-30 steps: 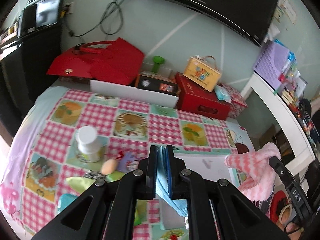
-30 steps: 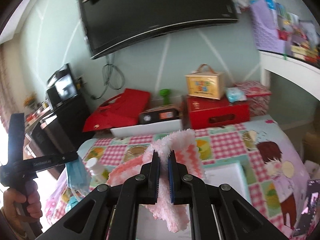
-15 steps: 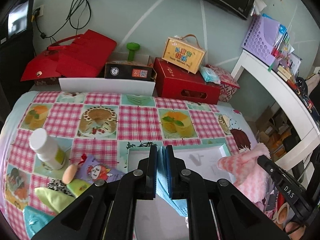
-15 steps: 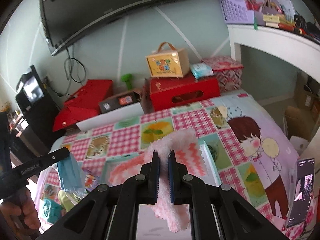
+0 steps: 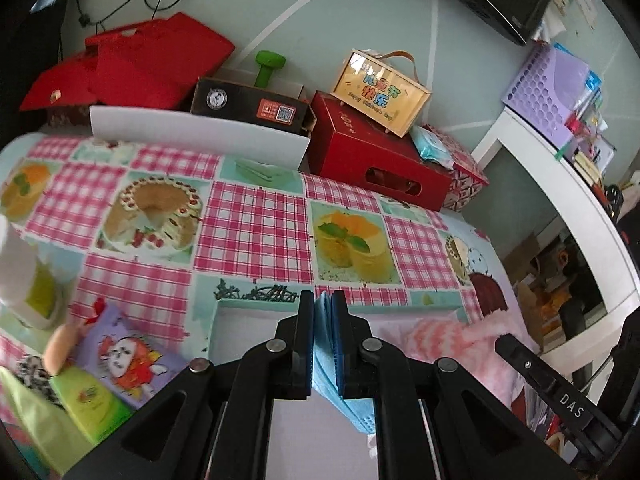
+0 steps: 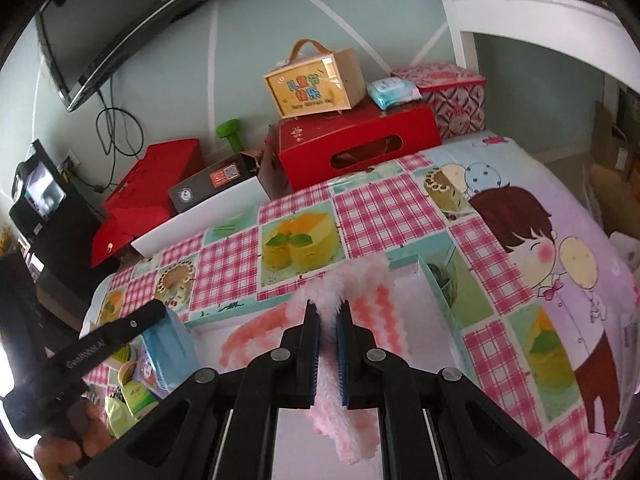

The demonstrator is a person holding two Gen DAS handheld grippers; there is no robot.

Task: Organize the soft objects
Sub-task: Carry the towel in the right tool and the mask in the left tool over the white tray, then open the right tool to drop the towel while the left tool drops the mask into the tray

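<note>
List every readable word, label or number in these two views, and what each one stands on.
"DAS": on the right gripper's black arm, seen from the left wrist view.
"Happy Children's Day": under Chinese characters on the yellow handled box; the small print is only just legible.
QR code and orange label on the dark carton: too small to read.
White lettering on the left gripper's arm, right wrist view: blurred.

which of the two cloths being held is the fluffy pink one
The pink zigzag cloth in the right claw; the left claw pinches a smooth blue cloth.
</note>
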